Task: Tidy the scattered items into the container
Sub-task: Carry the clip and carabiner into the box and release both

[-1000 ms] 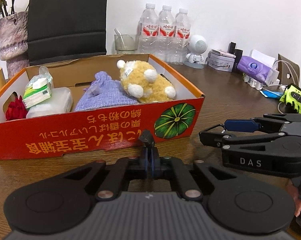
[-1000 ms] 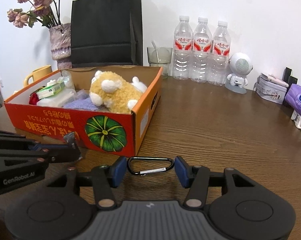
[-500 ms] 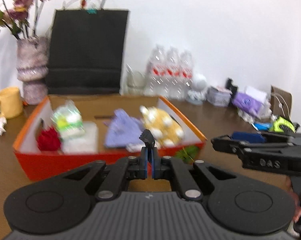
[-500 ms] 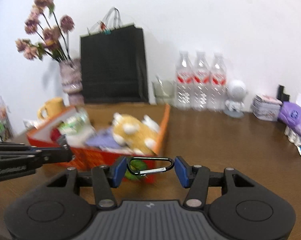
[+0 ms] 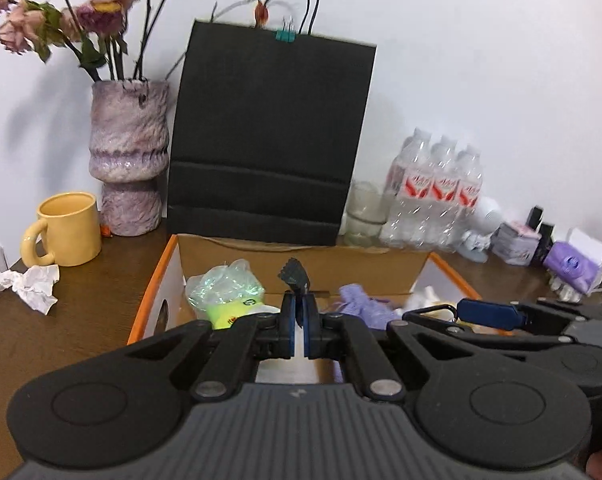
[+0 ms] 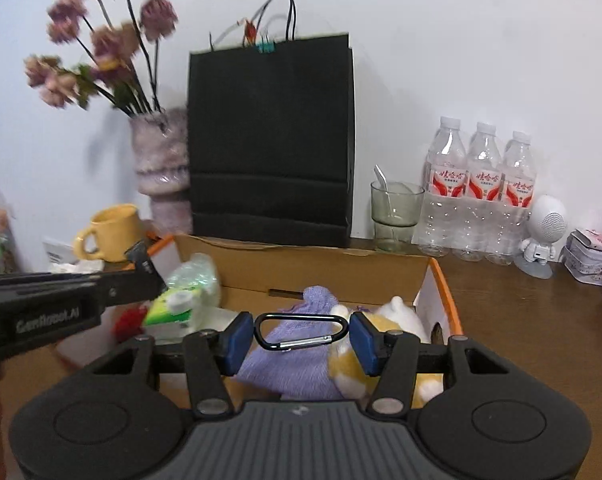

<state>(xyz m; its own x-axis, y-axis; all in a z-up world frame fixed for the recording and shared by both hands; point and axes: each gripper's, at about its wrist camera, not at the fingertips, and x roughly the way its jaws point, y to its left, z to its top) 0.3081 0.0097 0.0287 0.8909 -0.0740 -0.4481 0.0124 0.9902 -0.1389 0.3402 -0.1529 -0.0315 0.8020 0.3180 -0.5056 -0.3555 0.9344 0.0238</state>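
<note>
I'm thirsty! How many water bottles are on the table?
3. The water bottles stand in a row against the wall, right of the glass: left bottle, middle bottle, right bottle. Any more behind them would be hidden.

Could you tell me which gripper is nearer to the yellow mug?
Left. The left gripper sits just right of the yellow mug, over the box's left end; the right gripper hangs farther right, over the box's middle.
</note>
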